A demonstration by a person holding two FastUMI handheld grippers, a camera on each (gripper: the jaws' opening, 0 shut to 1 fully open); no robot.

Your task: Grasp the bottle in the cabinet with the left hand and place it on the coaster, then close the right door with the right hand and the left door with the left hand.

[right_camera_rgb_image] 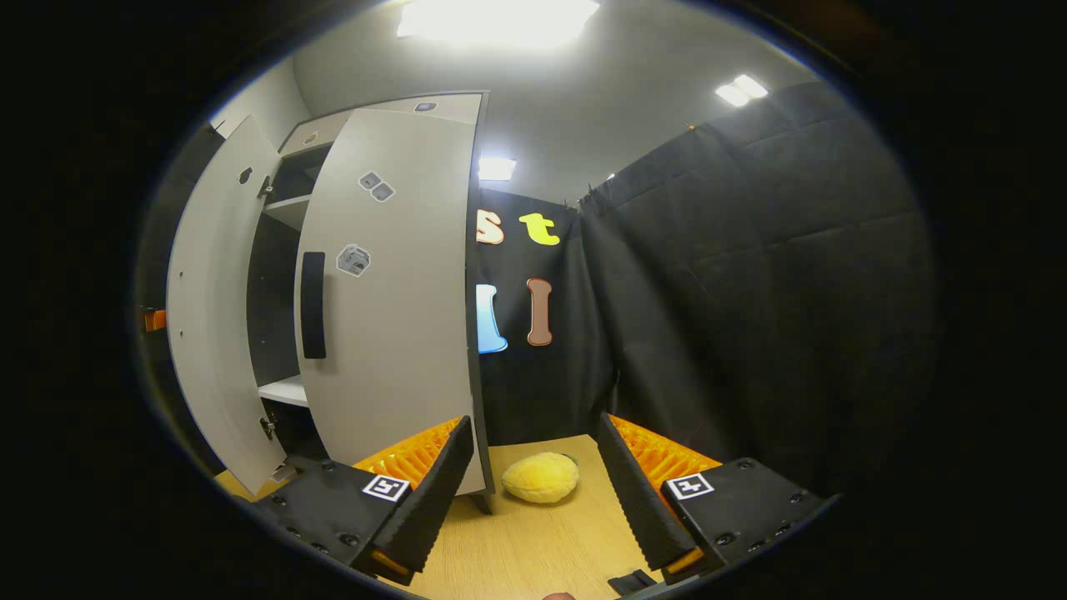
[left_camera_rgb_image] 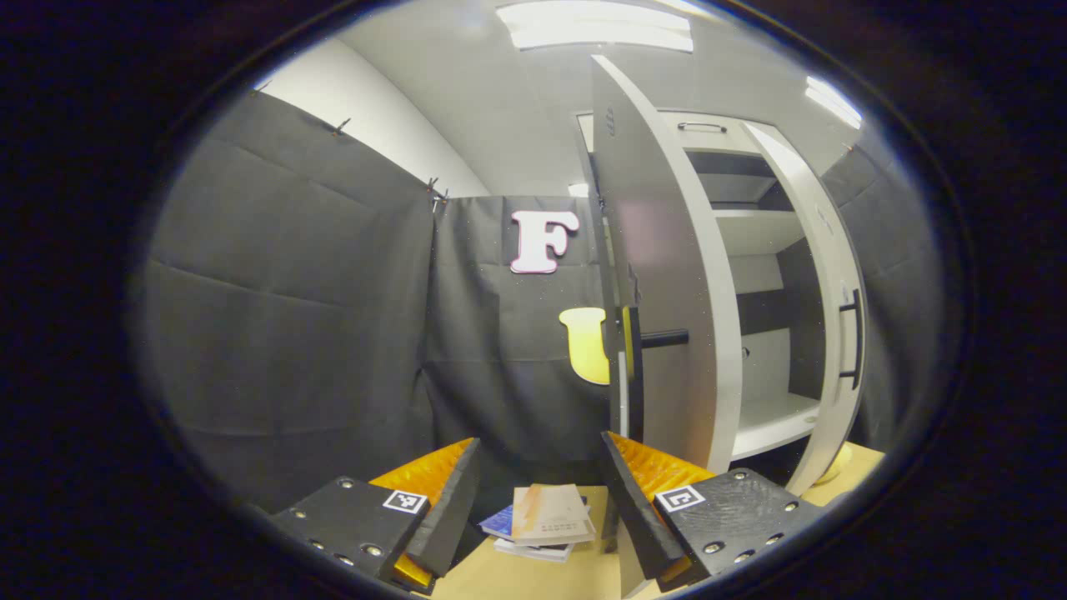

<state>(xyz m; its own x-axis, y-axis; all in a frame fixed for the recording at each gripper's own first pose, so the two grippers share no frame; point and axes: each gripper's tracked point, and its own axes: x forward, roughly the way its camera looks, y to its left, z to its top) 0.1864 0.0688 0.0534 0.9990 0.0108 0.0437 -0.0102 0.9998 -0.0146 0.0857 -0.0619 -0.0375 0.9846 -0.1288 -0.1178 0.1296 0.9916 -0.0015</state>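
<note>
1. Black cloth (left_camera_rgb_image: pixel 292 317) hangs as the booth's wall on several sides, pinned along its top edge with small clips.
2. Above the cloth rises a plain white wall (left_camera_rgb_image: pixel 367 117).
3. The ceiling (right_camera_rgb_image: pixel 583 100) is pale grey, with bright rectangular light panels (right_camera_rgb_image: pixel 496 17) set in it.
4. A light wooden surface (right_camera_rgb_image: pixel 533 542) lies below, reaching to the foot of the cloth.
5. The lighting is even and white, throwing soft shadows.
</note>
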